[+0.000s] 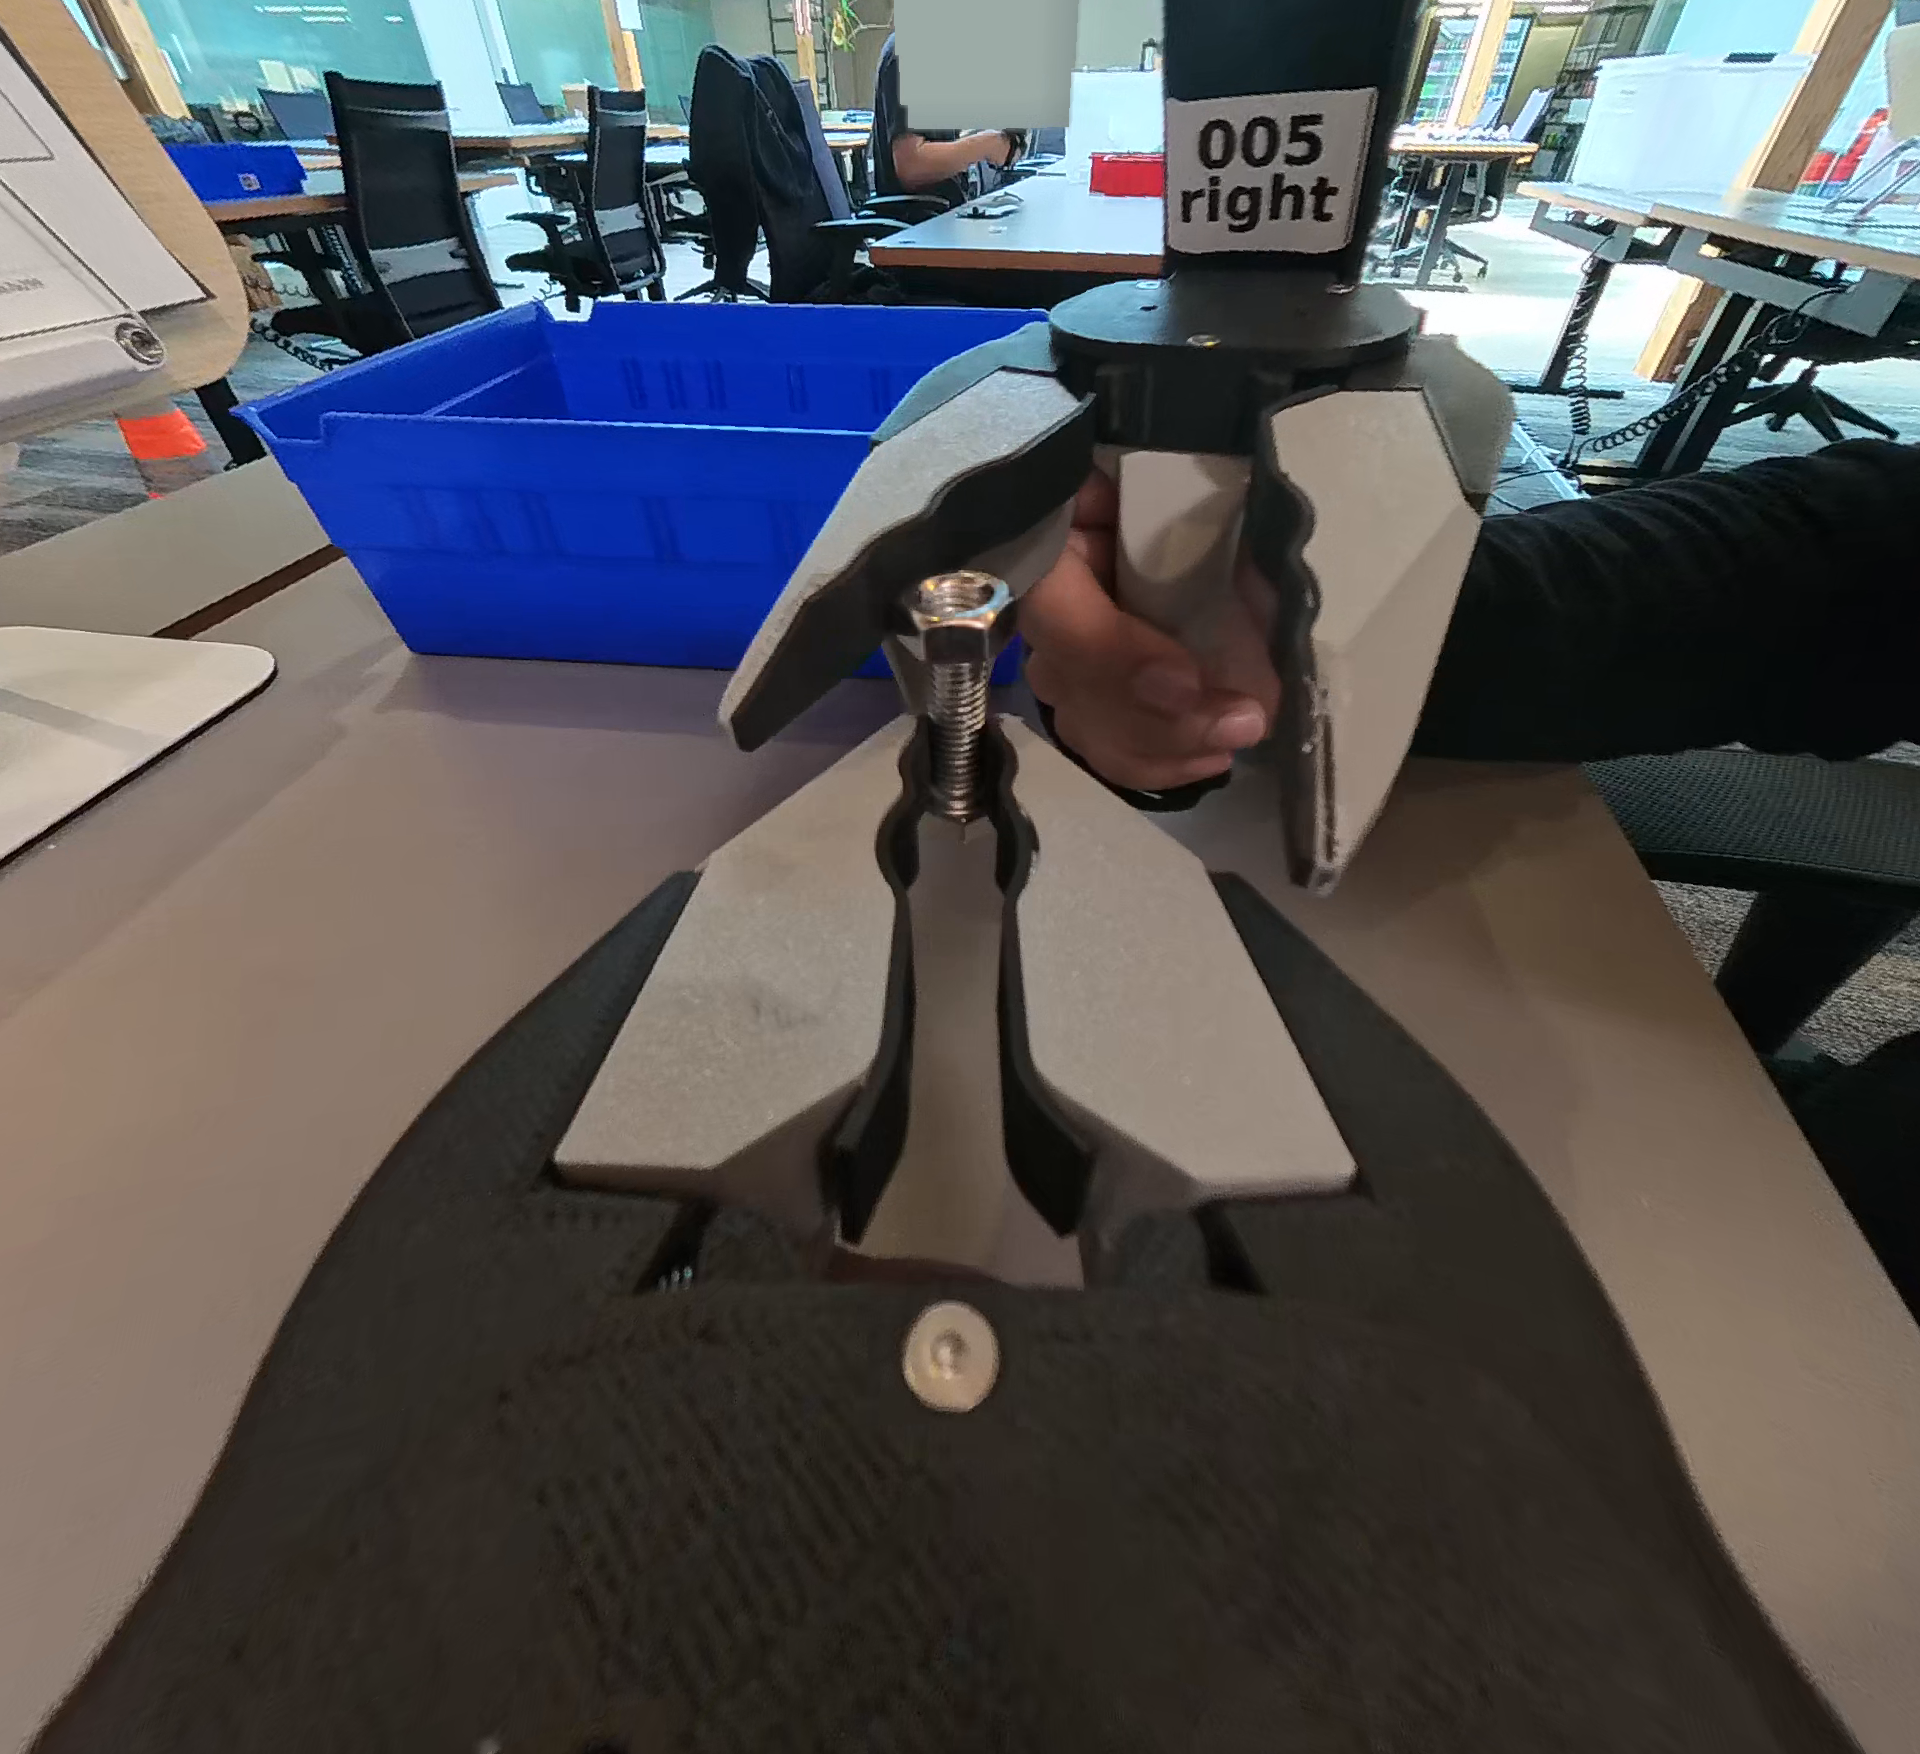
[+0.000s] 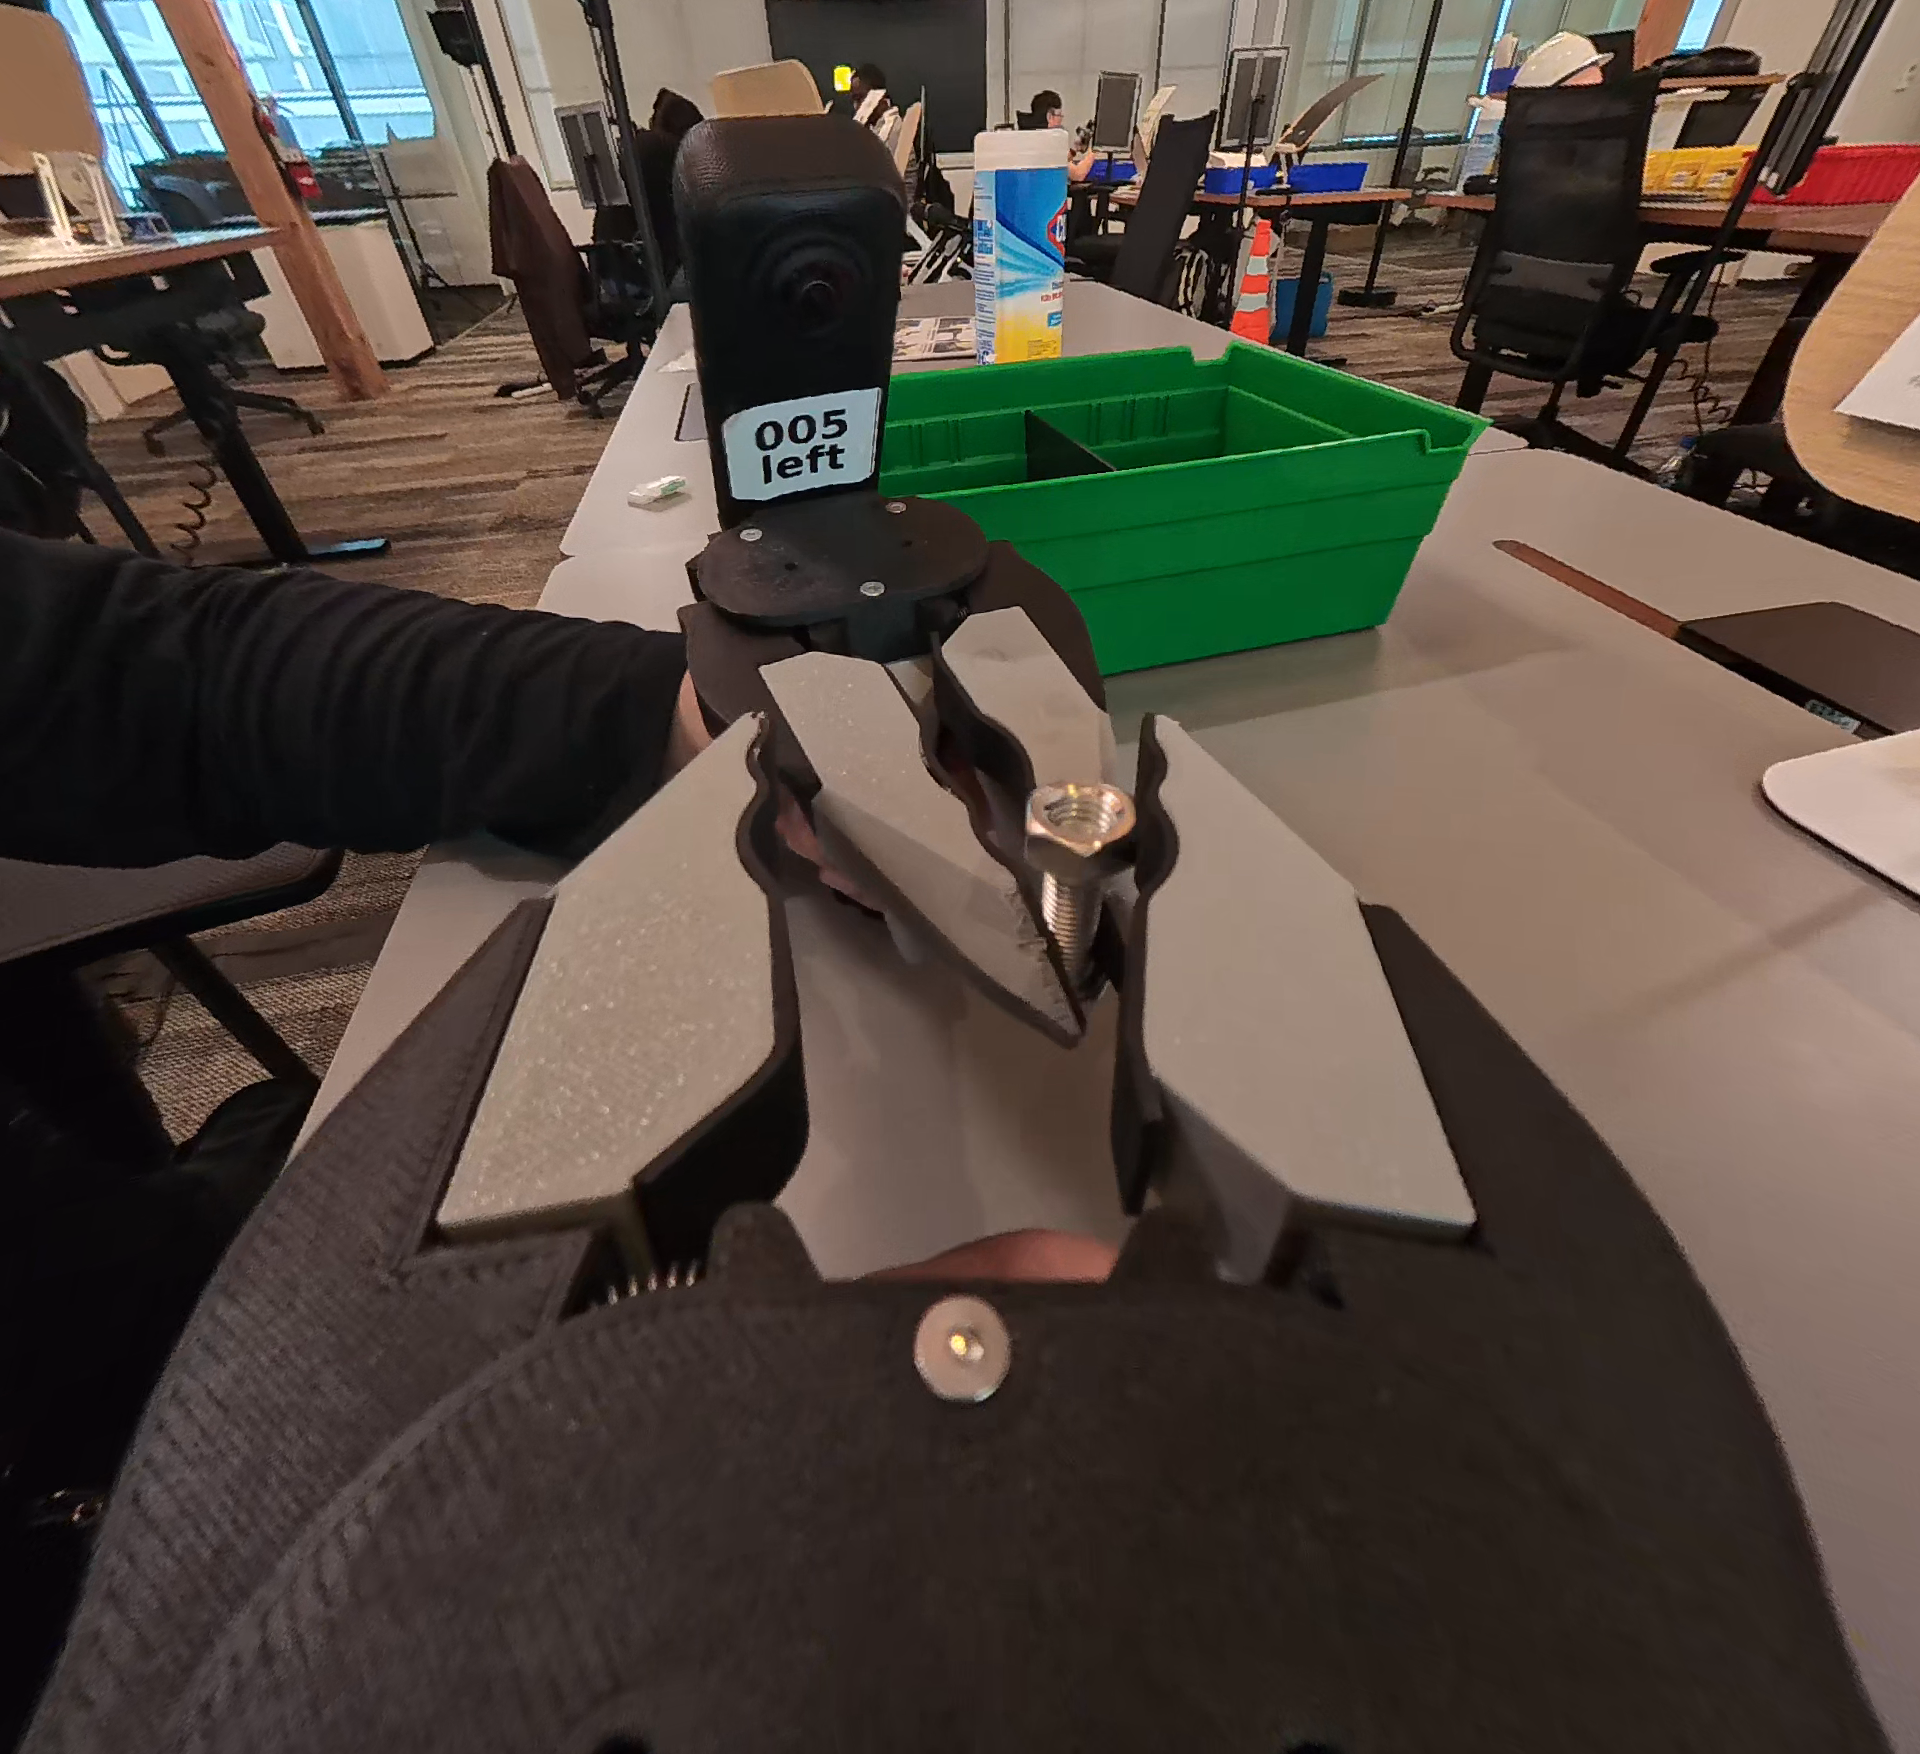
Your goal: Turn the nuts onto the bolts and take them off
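A steel bolt (image 1: pixel 956 748) stands upright, its threaded shaft clamped between the fingers of my left gripper (image 1: pixel 958 759). A hex nut (image 1: pixel 954 608) sits at the bolt's top end, its threaded hole facing up. My right gripper (image 1: pixel 1029 800) is open, one finger close beside the nut and the other well off to the right. In the right wrist view my right gripper (image 2: pixel 951 748) is spread wide around the left gripper (image 2: pixel 1070 1029), with the nut (image 2: pixel 1081 821) and bolt (image 2: pixel 1070 915) next to its right finger (image 2: pixel 1247 977). The bolt's lower end is hidden.
A blue bin (image 1: pixel 582 499) stands behind the bolt on the grey table (image 1: pixel 364 873). A green divided bin (image 2: pixel 1195 541) and a wipes canister (image 2: pixel 1020 239) stand farther along the table. A white flat base (image 1: pixel 104 717) lies at the left. Chairs and desks are beyond. The tips of one gripper are about 6 cm away from the tips of the other.
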Motion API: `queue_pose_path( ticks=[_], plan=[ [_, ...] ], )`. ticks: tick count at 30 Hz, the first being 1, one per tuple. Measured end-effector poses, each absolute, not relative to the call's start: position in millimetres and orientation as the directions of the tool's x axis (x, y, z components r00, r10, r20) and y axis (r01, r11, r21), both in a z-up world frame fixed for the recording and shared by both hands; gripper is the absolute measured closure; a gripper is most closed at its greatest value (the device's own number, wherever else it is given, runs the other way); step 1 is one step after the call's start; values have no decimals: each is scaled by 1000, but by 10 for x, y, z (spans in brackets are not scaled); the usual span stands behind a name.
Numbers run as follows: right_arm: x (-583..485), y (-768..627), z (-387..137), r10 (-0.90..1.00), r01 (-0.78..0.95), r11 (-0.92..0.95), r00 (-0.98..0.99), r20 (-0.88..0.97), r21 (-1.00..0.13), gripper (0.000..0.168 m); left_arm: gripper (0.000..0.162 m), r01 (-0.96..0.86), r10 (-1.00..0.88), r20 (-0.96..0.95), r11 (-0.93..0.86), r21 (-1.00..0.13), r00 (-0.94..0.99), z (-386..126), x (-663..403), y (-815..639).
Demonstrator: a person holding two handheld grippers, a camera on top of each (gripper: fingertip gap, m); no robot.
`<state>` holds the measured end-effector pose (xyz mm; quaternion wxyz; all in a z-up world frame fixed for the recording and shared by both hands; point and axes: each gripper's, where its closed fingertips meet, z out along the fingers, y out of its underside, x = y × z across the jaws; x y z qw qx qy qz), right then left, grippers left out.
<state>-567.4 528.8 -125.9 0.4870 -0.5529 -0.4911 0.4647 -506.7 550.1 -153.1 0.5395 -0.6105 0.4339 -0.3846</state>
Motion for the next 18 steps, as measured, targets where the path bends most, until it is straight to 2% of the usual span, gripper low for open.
queue_pose_path(
  ticks=[18],
  plan=[
    [-5609,5374,-1237,992,83,-48,124,-37,-995,104,156,-99,-933,22,-61,-993,360,-1515,-5130,5573]
  ],
)
